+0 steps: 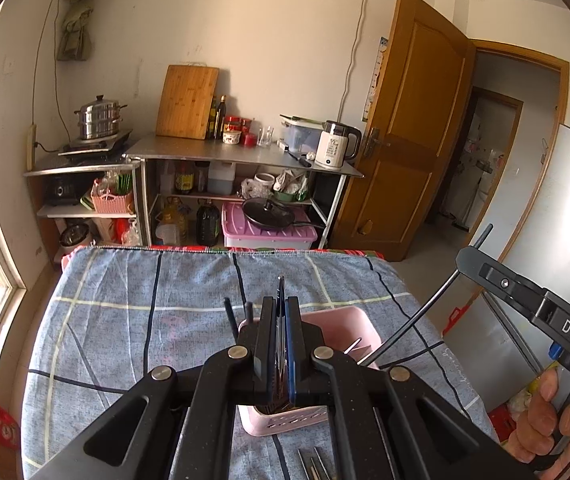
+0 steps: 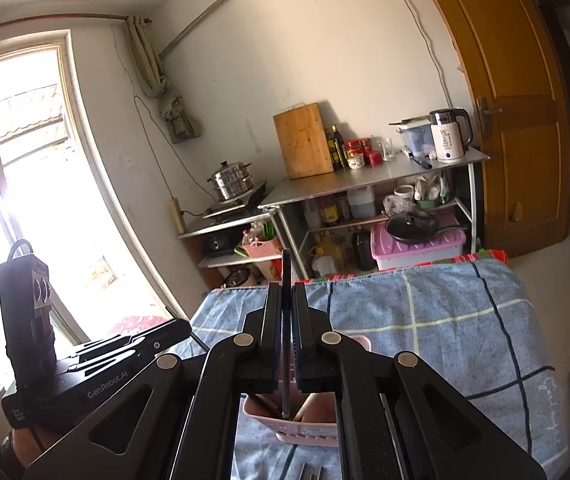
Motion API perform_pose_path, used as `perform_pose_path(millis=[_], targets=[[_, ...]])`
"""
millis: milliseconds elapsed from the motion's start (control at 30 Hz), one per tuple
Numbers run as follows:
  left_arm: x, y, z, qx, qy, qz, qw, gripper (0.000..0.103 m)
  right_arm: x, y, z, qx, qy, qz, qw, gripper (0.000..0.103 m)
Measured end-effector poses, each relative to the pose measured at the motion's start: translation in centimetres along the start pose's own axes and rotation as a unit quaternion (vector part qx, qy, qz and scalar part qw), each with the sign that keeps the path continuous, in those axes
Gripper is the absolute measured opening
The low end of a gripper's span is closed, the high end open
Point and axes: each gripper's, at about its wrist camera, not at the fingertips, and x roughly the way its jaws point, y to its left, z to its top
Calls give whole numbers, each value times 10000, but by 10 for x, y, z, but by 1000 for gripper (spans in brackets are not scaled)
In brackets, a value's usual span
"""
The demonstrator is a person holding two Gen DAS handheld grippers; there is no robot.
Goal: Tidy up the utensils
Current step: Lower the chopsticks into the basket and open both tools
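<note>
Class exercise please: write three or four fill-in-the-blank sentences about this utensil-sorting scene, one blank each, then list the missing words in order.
1. Both grippers hover above a utensil basket whose colour is ____.
2. The right gripper is shut on a thin dark ____.
3. The cutting board leans against the ____.
4. The white kettle stands on the metal ____.

Missing words: pink; chopstick; wall; shelf
</note>
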Motion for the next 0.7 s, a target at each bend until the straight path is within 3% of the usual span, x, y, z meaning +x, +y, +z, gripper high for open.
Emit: perform_pose_path(millis=[533,700], targets=[[36,17,-35,-83,471,40,9988,4,35,-11,-43,50,728,-45,9973,5],[27,17,-37,-56,386,74,9992,11,30,-12,-46,-11,800,-106,9967,9]])
